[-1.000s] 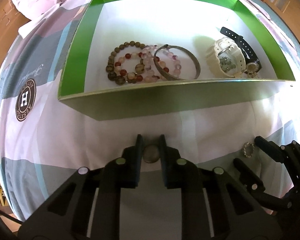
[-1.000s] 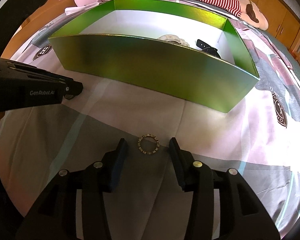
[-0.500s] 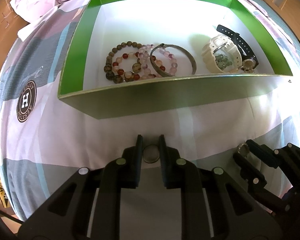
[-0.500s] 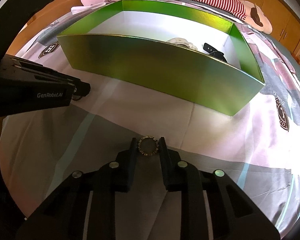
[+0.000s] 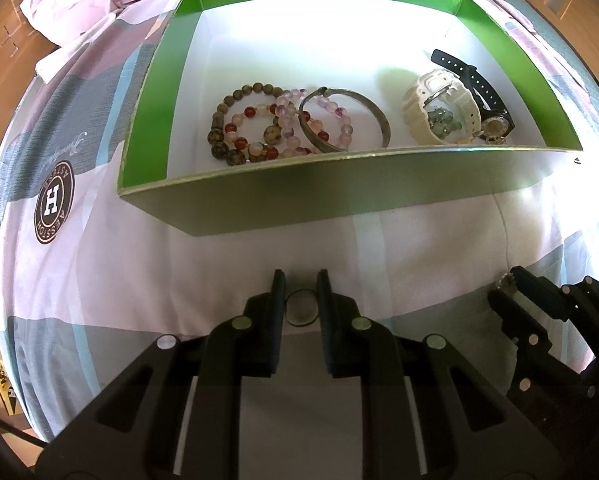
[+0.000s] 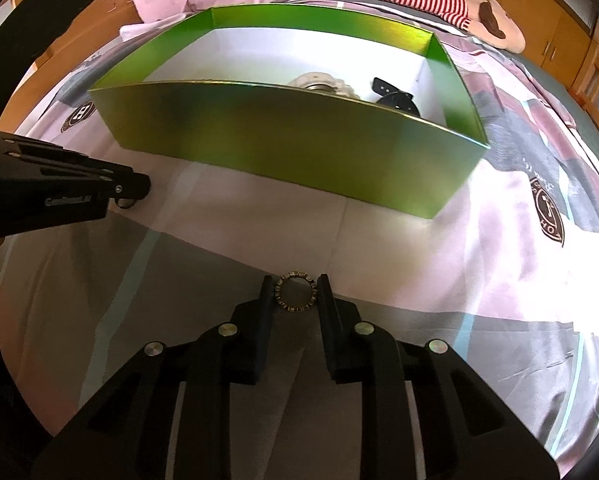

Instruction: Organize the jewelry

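Nearest: left gripper (image 5: 301, 300) closed on a plain ring (image 5: 300, 309), fingers (image 5: 278, 300) pressing both sides, band standing on edge between them. Right gripper (image 6: 295, 296) closed likewise on a studded ring (image 6: 295, 292), fingers narrowed until they touch its outer rim; ring seen almost face-on, open centre visible. Both rings gripped across the width, probably so each stays put and drops cleanly on release. Whether either ring is touching the bed or just clear of it: cannot tell.

Both grippers over the bed (image 5: 99, 280), near side of the green box (image 5: 339, 196), side by side, right one at the right edge of the left view. Probable step: carry over the near wall, release inside.

Inside box, on white floor close behind the near wall: beaded bracelets (image 5: 255, 128) toward the left, overlapped by a metal bangle (image 5: 381, 120); white watch (image 5: 443, 108) and black watch (image 5: 479, 88) toward the right corner. Like kept with like; far half of the floor bare.

Writing: round brown badge (image 5: 54, 203) on the bed cover, large "H", ring lettering partly legible ("…ESSION"). Second badge (image 6: 549, 212) right of box, not readable. Left gripper body (image 6: 67, 200) carries small white print, too blurred to read.
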### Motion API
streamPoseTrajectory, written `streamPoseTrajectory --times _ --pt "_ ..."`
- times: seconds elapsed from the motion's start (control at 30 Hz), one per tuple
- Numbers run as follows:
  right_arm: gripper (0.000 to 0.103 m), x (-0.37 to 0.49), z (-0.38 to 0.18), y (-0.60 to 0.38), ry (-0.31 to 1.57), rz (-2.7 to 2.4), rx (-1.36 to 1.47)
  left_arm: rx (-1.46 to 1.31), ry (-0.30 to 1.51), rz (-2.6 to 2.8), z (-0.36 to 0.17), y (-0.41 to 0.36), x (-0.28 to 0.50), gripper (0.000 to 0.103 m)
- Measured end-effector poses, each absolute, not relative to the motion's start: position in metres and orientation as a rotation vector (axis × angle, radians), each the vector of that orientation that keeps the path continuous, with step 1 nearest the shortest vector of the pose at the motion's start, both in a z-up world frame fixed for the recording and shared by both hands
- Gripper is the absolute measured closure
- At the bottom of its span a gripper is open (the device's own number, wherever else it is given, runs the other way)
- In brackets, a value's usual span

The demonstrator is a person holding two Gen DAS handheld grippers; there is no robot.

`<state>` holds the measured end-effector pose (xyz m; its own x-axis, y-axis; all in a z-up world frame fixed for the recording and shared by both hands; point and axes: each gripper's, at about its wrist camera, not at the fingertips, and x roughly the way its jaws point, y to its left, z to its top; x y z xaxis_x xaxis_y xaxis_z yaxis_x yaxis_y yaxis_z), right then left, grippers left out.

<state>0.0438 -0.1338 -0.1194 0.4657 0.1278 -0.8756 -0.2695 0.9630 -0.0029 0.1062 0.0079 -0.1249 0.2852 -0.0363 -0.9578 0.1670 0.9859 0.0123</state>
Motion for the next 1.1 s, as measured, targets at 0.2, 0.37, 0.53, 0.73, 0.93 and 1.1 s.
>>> streamPoseTrajectory --times 0.2,0.37,0.53,0.73,0.93,1.1 --pt "0.08 0.043 -0.118 -0.137 1.054 0.23 -0.137 0.132 1.234 -0.161 -0.113 0.002 0.101 0.087" --pt "0.08 0.04 -0.114 -0.135 1.043 0.231 -0.145 0.146 1.228 -0.195 -0.107 -0.005 0.099 0.087" --pt "0.08 0.038 -0.114 -0.133 1.048 0.236 -0.143 0.147 1.236 -0.207 -0.105 -0.007 0.097 0.087" --pt "0.08 0.036 -0.116 -0.13 1.056 0.244 -0.153 0.075 1.264 -0.209 -0.108 0.009 0.104 0.087" --pt "0.08 0.035 -0.112 -0.136 1.042 0.233 -0.135 -0.014 1.273 -0.206 -0.102 0.032 0.111 0.087" --pt "0.08 0.035 -0.108 -0.139 1.034 0.226 -0.128 -0.077 1.25 -0.178 -0.091 0.054 0.116 0.087"
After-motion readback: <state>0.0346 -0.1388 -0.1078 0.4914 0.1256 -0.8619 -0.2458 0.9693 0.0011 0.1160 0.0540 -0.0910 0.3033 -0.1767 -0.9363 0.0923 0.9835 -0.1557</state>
